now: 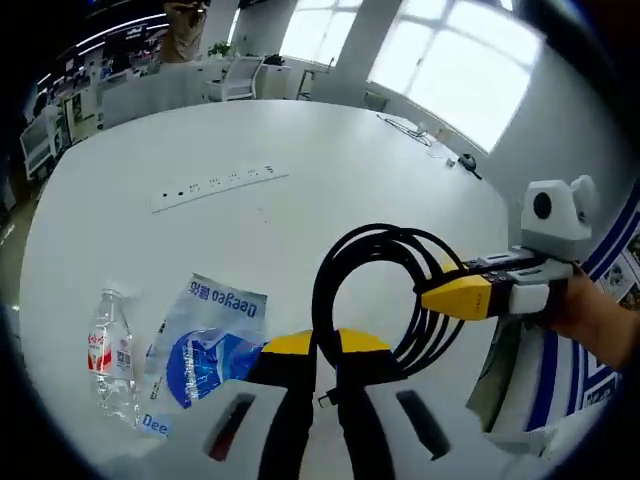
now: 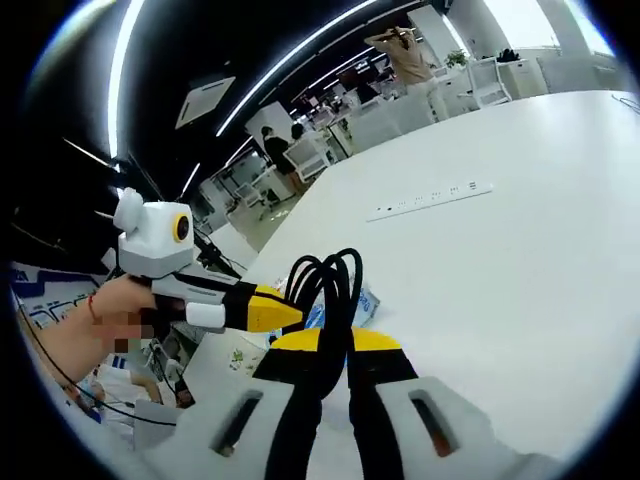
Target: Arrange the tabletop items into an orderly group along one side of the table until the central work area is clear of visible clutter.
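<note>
A coiled black cable (image 1: 345,250) hangs above the white table (image 1: 330,150). My left gripper (image 1: 325,345) is shut on the coil's lower edge. My right gripper (image 1: 440,295) enters from the right and is shut on the coil's right side, a hand behind it. In the right gripper view the cable (image 2: 325,275) rises between my right gripper's (image 2: 337,340) yellow tips, with the left gripper (image 2: 285,312) clamped on it from the left. A clear water bottle (image 1: 112,355) with a red label lies beside a blue and white packet (image 1: 205,345) on the table's near part.
A white power strip (image 1: 220,185) lies flat mid-table, also seen as the power strip (image 2: 430,200) in the right gripper view. Thin cords and small items (image 1: 430,135) sit at the far edge by the windows. Office chairs (image 1: 240,75) and people stand beyond the table.
</note>
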Available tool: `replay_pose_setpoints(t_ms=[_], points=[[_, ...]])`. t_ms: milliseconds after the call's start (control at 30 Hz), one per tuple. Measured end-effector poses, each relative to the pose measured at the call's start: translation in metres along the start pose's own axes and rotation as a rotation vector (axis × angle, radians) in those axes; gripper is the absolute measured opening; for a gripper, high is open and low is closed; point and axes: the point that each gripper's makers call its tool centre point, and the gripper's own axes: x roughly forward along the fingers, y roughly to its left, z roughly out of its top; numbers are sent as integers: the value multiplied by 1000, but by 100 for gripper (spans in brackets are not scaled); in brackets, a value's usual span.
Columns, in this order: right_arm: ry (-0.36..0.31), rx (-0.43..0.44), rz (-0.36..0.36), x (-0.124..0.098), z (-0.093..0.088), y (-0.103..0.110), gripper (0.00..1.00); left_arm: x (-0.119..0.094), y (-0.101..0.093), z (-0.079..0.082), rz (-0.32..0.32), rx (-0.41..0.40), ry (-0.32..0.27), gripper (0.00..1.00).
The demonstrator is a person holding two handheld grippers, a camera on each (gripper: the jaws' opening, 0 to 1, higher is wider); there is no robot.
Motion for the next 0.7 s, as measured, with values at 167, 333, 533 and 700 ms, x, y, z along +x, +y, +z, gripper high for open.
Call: replay_pose_setpoints(t_ms=[167, 333, 533, 700], points=[[-12, 5, -29, -24, -5, -16, 6, 17, -27, -2, -31, 1, 4, 3], [-11, 16, -67, -44, -11, -35, 6, 32, -52, -4, -47, 14, 13, 3], [-11, 25, -108, -61, -17, -55, 6, 51, -71, -6, -57, 22, 22, 3], [6, 30, -138, -70, -24, -74, 6, 70, -87, -11, -64, 16, 41, 4]])
